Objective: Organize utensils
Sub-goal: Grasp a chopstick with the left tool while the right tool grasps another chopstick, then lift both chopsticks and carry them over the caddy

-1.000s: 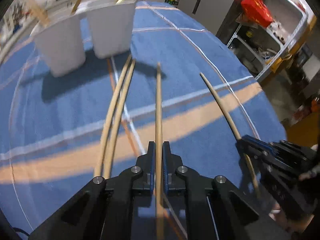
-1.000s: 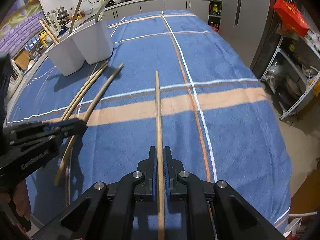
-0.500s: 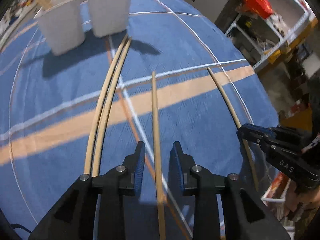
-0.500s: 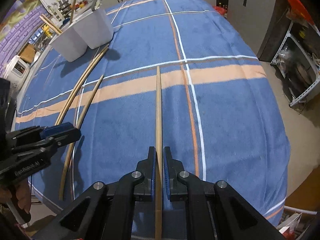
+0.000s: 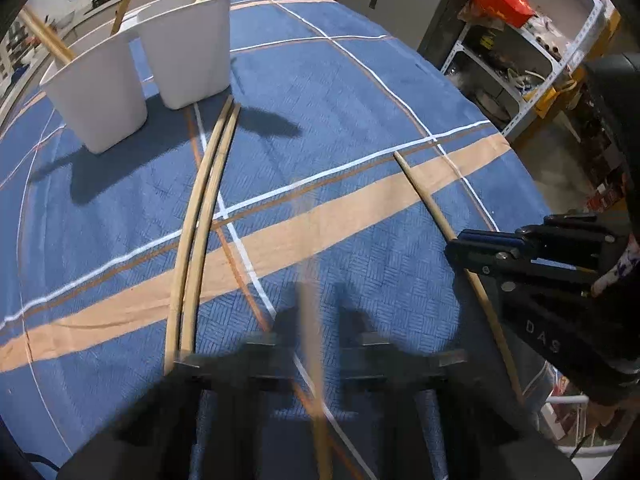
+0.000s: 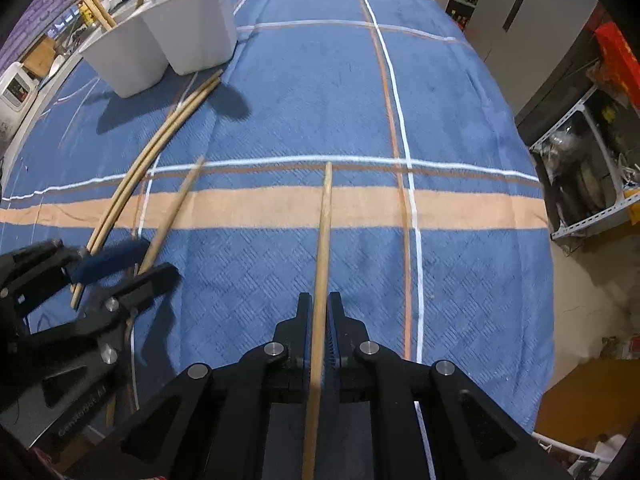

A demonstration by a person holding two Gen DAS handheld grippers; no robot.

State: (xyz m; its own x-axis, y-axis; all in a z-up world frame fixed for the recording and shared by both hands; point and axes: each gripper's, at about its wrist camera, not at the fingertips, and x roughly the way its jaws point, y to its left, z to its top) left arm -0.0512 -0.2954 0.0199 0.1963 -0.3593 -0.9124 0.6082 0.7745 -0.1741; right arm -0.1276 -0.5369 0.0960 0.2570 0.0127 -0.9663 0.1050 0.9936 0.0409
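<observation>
Two black hand-held grippers work over the bench, which is covered by a blue cloth with orange and white stripes (image 6: 460, 128). Nearest the near edge, the right gripper (image 6: 319, 312) has its jaws clenched on a long, thin wooden chopstick (image 6: 325, 220), which runs straight ahead from between them and ends at the white stripe just beyond the broad orange band. To its left, the left gripper (image 6: 132, 262) has a second wooden chopstick (image 6: 176, 208) between its blue-padded jaws; its own camera is smeared by motion, so the grip there is blurred, but the jaws have just been closing again after a brief opening and now stand clenched around this stick (image 5: 308, 320). Just beside it, towards the left edge, a pair of wooden chopsticks (image 6: 132, 184) lies side by side on the cloth, touching along their length, their far tips reaching almost to the containers. At the far left corner stand two white plastic tubs (image 6: 160, 32), pressed against each other, with more wooden sticks (image 6: 94, 4) leaning upright out of them.
</observation>
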